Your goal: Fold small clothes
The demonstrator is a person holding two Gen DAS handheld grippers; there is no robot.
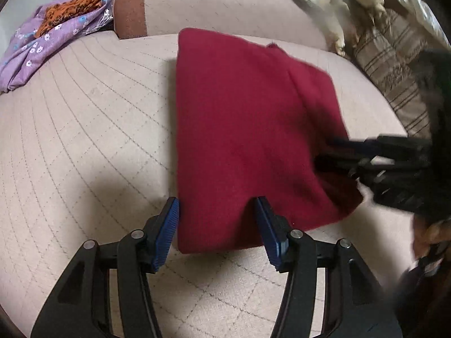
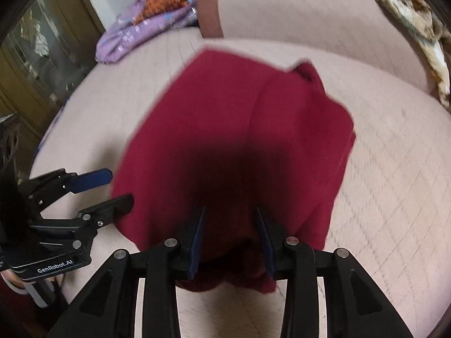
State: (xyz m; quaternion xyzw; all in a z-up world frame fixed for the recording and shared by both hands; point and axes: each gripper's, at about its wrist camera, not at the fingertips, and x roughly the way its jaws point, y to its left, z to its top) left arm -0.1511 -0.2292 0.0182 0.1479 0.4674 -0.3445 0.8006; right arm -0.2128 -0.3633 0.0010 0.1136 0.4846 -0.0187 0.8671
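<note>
On beige quilted sofa seat [image 1: 84,140]: folded red garment [image 1: 239,140]. Left gripper [image 1: 217,231] parted, straddling near edge, pads clear. Right gripper [image 2: 229,239] parted over cloth; grip unclear.

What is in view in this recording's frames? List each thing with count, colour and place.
red garment: one, dark red, folded flat on the middle of the quilted surface.
quilted surface: one, pale beige, under everything.
bolster cushion: one, beige with a brown end, behind the garment.
purple floral cloth: one bundle, purple with an orange patterned piece on top, far left corner.
patterned bedding: one heap, cream, tan and striped, far right.
glass-fronted cabinet: one, brown wood, left of the bed.
left gripper: one, black with blue pads, jaws open astride the garment's near left edge.
right gripper: one, black with blue pads, jaws parted over the near right edge.
</note>
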